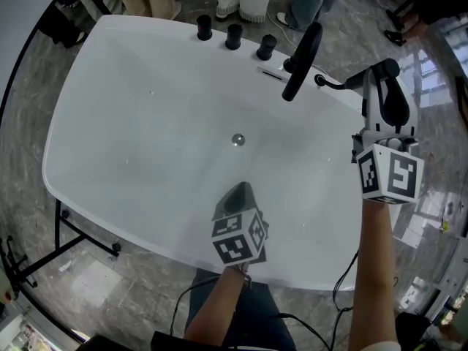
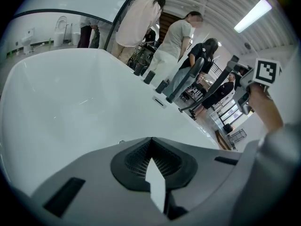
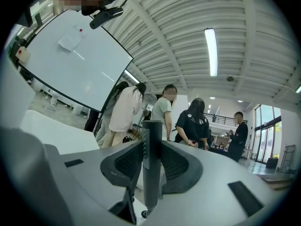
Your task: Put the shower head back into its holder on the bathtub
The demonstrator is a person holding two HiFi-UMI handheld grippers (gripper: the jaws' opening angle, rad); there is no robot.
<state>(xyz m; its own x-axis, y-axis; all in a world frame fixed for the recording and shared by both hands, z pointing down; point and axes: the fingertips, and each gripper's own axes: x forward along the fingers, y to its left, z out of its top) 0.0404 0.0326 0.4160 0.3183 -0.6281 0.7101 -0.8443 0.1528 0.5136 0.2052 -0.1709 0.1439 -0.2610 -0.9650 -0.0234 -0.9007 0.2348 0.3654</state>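
As it fills my view, the bathtub: a wide glossy white oval bathtub (image 1: 146,123) on a dark metal stand (image 1: 73,232); its far rim carries the fittings
Rim fittings: a tall black flat-headed upright (image 1: 303,57) beside three short black round knobs (image 1: 233,35)
Left claw (image 2: 151,147): my jaws closed on nothing; poised over the near side of the basin, well apart from the work
Right claw (image 3: 152,161): my pads pressed on both sides of the stick, part-open around it; off the tub's right end
Shower head: a slim dark grey cylindrical shower head (image 3: 151,192); upright between my right jaws, not seated
Hose (image 1: 336,85): thin dark line from it to the rim
Holder (image 1: 319,80): I judge it the small dark socket where the hose meets the rim
Doing it well: bring the hose end squarely over the socket; keep the stick plumb; lower slowly so the hose feeds in; release only once it sits
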